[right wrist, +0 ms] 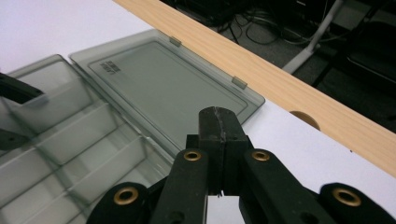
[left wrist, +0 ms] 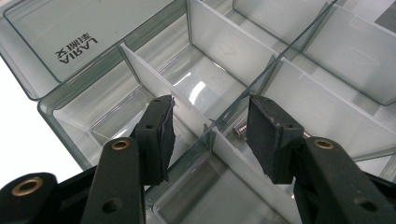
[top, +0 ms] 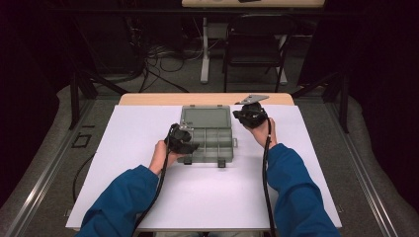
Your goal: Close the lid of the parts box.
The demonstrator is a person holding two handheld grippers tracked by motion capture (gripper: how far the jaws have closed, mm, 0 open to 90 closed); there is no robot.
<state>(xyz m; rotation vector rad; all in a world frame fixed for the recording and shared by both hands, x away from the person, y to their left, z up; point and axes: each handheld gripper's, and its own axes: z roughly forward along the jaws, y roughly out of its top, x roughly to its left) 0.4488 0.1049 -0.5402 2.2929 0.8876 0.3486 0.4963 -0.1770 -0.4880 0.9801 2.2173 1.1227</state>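
Smoky-grey translucent plastic organiser box (top: 210, 140) lay near the middle of the white surface (top: 148, 197), lid (right wrist: 173, 88) swung fully back and resting flat on the far side. Opening step judged done.

Left hand-held gripper (left wrist: 210, 128) hovered over the box's left part, jaws apart, one on either side of a white divider wall (left wrist: 187, 109) that ran between them. Jaws held nothing. In the high view the same hand-held gripper (top: 184, 139) sat over the box's left edge.

One small silver screw (left wrist: 239, 131) lay on the compartment floor just beside the inner face of the jaw on the right in the left gripper view, partly hidden behind it. No contact visible between jaw and screw; could not tell whether they touched. Other compartments ahead of and beside the jaws looked empty, as far as the translucent walls allowed.

Right hand-held gripper (right wrist: 218, 122) was closed, pads pressed together with nothing between them. It hung over the white surface beside the box's far-right corner, with the open lid ahead and to its left in its own view. In the high view it (top: 251, 116) stood apart from the box, seemingly idle.

Judgement: work at an early to middle stage. Box open and reached; screw not yet gripped. Left: close on the screw, lift it clear of the divider, move it to wherever it is meant to go. Tight compartment corner could make the pick awkward.
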